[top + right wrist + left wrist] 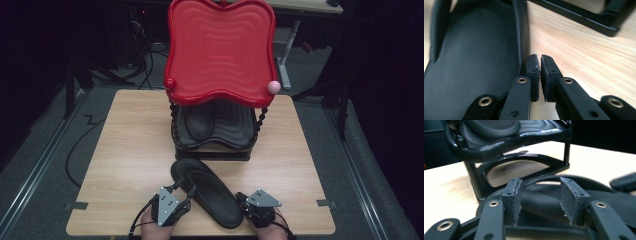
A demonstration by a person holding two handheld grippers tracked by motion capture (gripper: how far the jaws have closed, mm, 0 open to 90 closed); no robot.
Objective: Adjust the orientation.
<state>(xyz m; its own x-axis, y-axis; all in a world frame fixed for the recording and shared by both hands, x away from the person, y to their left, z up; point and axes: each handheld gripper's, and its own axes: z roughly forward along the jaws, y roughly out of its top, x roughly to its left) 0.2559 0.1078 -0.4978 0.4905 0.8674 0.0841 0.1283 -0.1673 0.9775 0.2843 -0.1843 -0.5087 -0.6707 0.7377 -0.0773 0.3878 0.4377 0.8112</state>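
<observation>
Straddling the black slipper's strap [541,195] with spread jaws, the left gripper [541,203] should close squarely while the right gripper [540,75], pressed together, steadies the slipper's [207,192] lower-frame edge.

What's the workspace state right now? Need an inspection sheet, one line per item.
Surface: wooden table, tape tabs at its left and right edges.
Job's things: black sandal lying flat at the front; a second sandal on the black lower shelf of the rack; red top tray bare.
Clutter: nothing seen.
Grippers: left tool open, jaws either side of the front sandal's strap; right tool shut on nothing, beside the sandal's edge.
Cables: black cable on the floor, left of the table.
Surroundings: dark room, grey floor, stands behind.
</observation>
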